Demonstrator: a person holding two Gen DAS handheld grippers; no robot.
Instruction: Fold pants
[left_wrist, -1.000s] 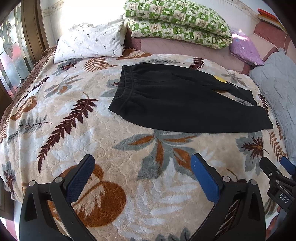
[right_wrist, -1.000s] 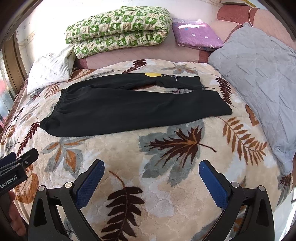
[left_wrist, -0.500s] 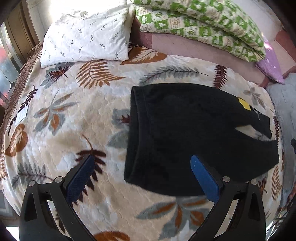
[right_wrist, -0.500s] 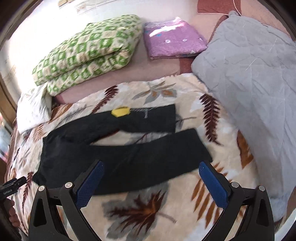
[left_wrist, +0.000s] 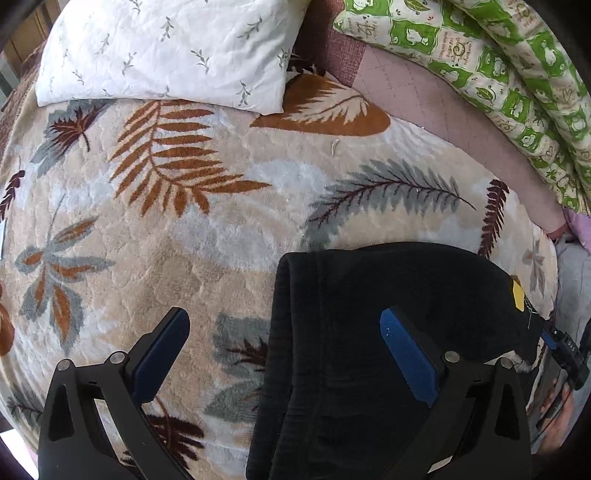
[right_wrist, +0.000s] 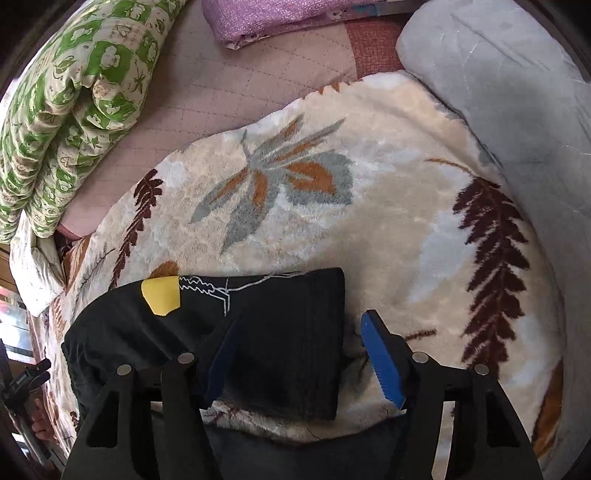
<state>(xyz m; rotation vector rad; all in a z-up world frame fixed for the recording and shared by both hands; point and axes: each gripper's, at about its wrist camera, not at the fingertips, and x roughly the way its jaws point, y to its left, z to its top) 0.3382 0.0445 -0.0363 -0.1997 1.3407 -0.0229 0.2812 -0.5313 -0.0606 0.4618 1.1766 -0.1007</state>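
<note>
Two hand-held grippers, left (left_wrist: 284, 354) over the waistband and right (right_wrist: 299, 354) over the far leg cuff, hang open above the black pants (left_wrist: 388, 332) spread on the bed (left_wrist: 184, 240); next, I'd judge, each must close on its edge.

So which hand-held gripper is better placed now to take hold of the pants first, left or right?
Probably the right hand-held gripper: its open fingers already straddle the hem of the far leg of the black pants. The left hand-held gripper is open too, over the waistband, but set wider.
</note>
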